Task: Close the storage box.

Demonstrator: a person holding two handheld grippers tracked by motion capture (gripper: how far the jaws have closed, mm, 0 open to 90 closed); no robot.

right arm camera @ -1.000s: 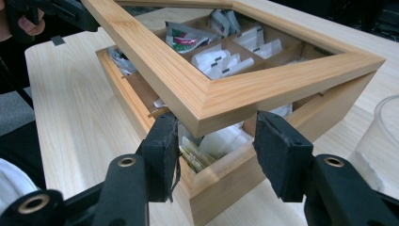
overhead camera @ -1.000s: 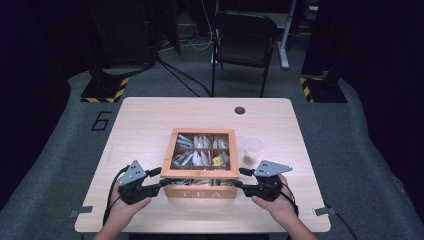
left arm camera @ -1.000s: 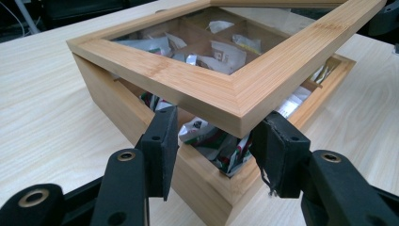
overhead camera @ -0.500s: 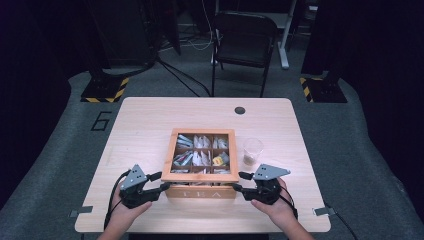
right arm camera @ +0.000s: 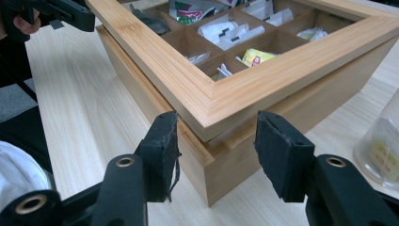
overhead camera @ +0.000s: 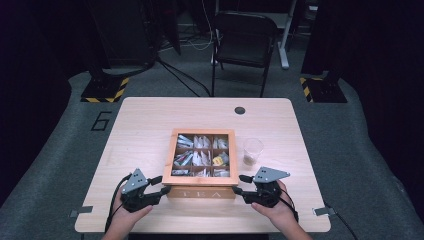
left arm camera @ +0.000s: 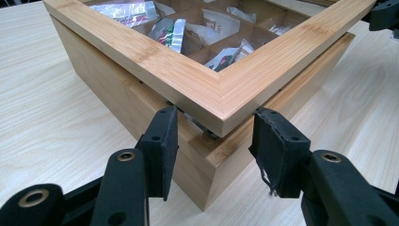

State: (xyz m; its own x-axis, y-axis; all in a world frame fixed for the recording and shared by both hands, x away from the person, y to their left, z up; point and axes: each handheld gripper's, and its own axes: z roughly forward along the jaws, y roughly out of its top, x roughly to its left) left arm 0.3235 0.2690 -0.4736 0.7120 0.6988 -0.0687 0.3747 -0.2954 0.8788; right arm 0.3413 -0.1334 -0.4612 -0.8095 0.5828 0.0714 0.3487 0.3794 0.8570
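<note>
— Two grippers are seen at the near edge of the table [overhead camera: 150, 120]. Where is the tea box placed?

— The wooden tea box [overhead camera: 202, 161] is set near the table's middle, a little toward six o'clock, with "TEA" lettered on its front wall. Its glass-paned lid [left arm camera: 207, 89] is seen lifted slightly off the base at the front corners, so a narrow gap is shown beneath the frame.

— How is the left gripper [overhead camera: 159, 185] held?

— It is placed at the box's eight o'clock corner. In the left gripper view [left arm camera: 214, 141] its jaws are spread to either side of that corner, level with the gap. Whether the pads are pressed against the wood cannot be told; no squeeze is visible.

— And the right gripper [overhead camera: 239, 184]?

— It is placed at the four o'clock corner. In the right gripper view [right arm camera: 216, 141] the jaws are likewise parted around the corner, with daylight seen between pads and wood.

— What else is noted?

— Tea bags [overhead camera: 200, 156] are sorted in the compartments. A clear plastic cup [overhead camera: 252, 151] is stood just beside the box at three o'clock, and a chair [overhead camera: 243, 42] is seen beyond the table at twelve o'clock.
</note>
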